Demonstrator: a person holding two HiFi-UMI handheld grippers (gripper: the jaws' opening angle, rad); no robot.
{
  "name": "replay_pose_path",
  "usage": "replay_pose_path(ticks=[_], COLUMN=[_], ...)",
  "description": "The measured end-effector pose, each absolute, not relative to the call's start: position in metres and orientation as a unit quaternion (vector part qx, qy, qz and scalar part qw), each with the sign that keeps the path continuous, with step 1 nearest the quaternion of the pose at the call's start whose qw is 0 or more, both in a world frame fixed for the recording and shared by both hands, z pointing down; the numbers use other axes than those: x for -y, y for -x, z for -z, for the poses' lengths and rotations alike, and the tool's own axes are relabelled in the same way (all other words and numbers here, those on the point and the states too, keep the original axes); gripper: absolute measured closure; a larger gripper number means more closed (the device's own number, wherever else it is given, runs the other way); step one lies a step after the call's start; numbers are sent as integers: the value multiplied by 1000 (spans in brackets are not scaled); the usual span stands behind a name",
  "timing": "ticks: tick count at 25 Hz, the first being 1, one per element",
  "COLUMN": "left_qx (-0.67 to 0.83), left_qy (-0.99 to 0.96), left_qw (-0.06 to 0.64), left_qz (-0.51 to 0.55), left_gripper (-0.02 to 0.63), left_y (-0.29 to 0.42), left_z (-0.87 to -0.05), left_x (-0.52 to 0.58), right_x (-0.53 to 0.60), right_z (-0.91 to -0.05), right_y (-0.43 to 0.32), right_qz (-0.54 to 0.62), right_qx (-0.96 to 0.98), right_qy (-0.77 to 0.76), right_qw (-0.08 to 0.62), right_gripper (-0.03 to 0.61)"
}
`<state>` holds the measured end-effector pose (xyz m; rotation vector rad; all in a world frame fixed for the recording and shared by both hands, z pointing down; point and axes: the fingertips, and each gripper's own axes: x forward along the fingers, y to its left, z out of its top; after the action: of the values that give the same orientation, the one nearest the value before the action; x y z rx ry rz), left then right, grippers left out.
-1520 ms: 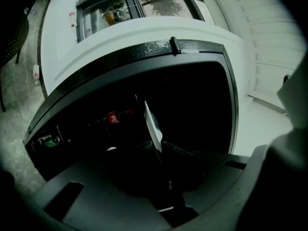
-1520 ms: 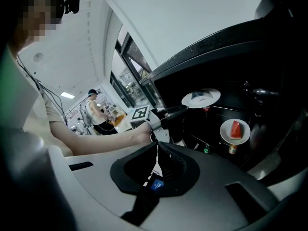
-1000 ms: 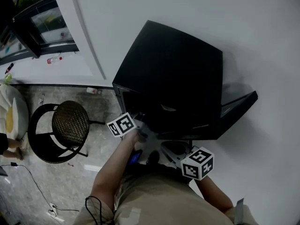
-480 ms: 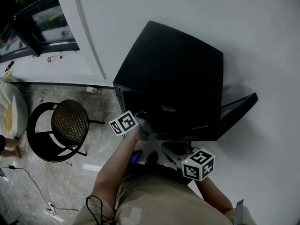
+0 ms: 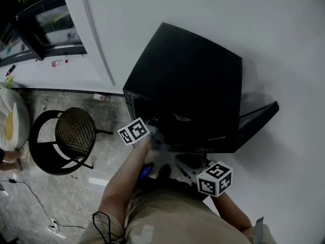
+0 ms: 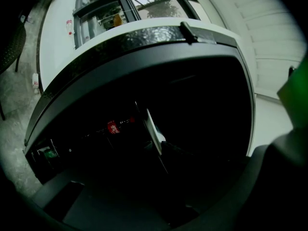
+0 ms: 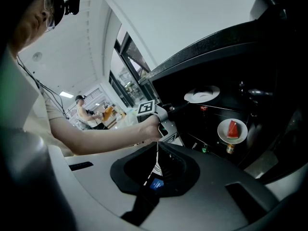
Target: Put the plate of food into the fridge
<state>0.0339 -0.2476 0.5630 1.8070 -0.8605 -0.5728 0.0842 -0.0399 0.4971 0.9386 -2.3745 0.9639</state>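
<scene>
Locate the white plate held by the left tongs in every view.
Head view: the round white plate, a faint pale sliver inside the dark opening, near centre.
Left gripper view: edge-on, at centre.
Right gripper view: on the upper shelf, right of centre.
Shared landmark: the black box-shaped fridge.

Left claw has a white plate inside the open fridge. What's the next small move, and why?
Probably ease the plate down onto the shelf under it. The left claw grips its rim inside the fridge, and the plate seems to sit slightly above that shelf, over the watermelon plate; whether it touches isn't clear.
</scene>
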Motion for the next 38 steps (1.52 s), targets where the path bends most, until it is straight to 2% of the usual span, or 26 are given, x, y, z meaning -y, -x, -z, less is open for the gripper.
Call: replay_pose_path(ticks=[38], left_qx=[375], left_qy=[-757], left_qw=[494], left_qz=[207], left_gripper=[534], left_y=[-7], left_z=[-562], left_x=[231], right_x=[45], right_z=[-497], right_y=[-68], right_qz=[-342], right_qx=[859], right_qy=[-325], right_qw=[200], right_gripper=[552])
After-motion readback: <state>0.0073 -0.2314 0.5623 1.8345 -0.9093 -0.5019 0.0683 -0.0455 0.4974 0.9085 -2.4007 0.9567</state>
